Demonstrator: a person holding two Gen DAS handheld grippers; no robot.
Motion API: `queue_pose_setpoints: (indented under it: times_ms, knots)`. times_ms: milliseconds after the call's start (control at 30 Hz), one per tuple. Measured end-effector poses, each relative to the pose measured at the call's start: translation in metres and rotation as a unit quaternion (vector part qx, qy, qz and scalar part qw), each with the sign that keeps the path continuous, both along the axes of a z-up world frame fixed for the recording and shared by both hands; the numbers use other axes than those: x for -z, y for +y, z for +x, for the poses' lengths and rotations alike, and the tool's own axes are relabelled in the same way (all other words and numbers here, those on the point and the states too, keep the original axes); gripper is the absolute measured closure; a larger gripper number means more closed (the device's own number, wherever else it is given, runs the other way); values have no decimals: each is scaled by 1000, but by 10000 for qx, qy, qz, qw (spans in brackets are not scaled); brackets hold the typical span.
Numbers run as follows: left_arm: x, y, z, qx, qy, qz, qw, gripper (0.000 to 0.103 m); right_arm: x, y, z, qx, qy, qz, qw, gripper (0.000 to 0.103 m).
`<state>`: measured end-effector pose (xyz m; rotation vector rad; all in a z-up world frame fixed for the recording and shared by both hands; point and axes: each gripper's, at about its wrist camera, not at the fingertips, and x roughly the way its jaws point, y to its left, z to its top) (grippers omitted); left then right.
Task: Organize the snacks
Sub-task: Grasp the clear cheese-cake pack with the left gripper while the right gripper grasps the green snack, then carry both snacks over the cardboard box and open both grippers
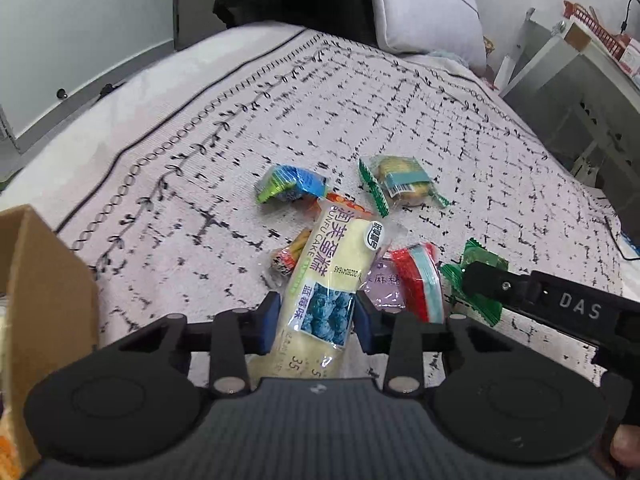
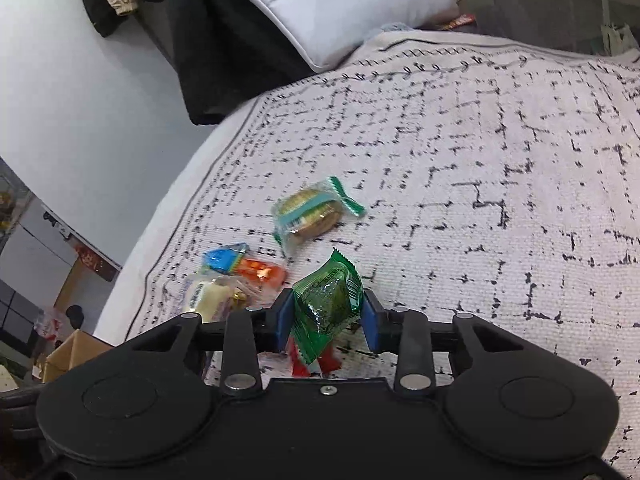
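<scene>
My left gripper (image 1: 318, 320) is shut on a long yellow cake packet (image 1: 332, 276) with a blueberry picture, held above the bedspread. My right gripper (image 2: 326, 322) is shut on a green wrapped snack (image 2: 326, 304); it also shows at the right of the left wrist view (image 1: 478, 280). On the bed lie a blue-green packet (image 1: 290, 184), a cookie pack with green ends (image 1: 400, 182), an orange packet (image 2: 262, 272), a red-and-teal packet (image 1: 420, 280) and a small striped candy packet (image 1: 286, 256).
A cardboard box (image 1: 48, 312) stands at the left, close to my left gripper. A white pillow (image 2: 340, 4) and dark clothing (image 2: 224, 48) lie at the bed's far end. A white shelf unit (image 1: 580, 80) stands to the right of the bed.
</scene>
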<state>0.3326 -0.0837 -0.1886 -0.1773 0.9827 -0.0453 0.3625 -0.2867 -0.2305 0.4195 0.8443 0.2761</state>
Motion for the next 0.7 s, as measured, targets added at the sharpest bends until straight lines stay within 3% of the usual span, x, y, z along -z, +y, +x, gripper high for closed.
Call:
queue_pose_setpoints:
  times_ms: [400, 700]
  knots:
    - [-55, 28, -42, -586, -297, -92, 9978, 67, -28, 20, -17, -474, -425, 190, 9978, 69]
    - [-86, 58, -81, -1343, -366, -2, 9903, 67, -39, 45, -25, -862, -575, 282, 9942, 69]
